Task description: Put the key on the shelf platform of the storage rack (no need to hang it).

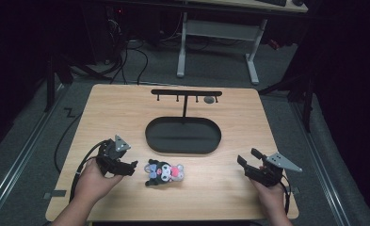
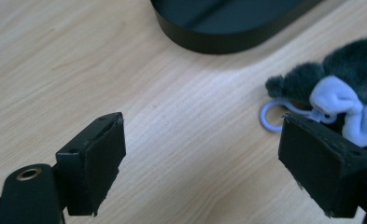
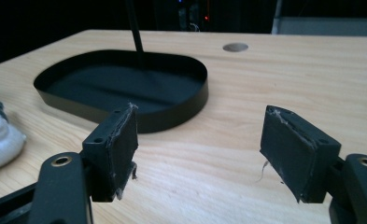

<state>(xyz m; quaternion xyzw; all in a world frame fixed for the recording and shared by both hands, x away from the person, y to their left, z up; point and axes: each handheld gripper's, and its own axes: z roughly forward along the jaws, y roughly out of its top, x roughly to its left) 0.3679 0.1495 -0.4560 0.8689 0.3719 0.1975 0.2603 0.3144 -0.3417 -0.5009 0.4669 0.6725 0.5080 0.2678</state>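
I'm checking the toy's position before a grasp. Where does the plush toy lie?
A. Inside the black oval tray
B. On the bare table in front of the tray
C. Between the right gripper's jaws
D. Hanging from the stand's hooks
B: the plush toy lies on the wooden table, just outside the black oval tray.

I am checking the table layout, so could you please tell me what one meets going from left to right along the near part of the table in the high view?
Left gripper → plush toy → right gripper.
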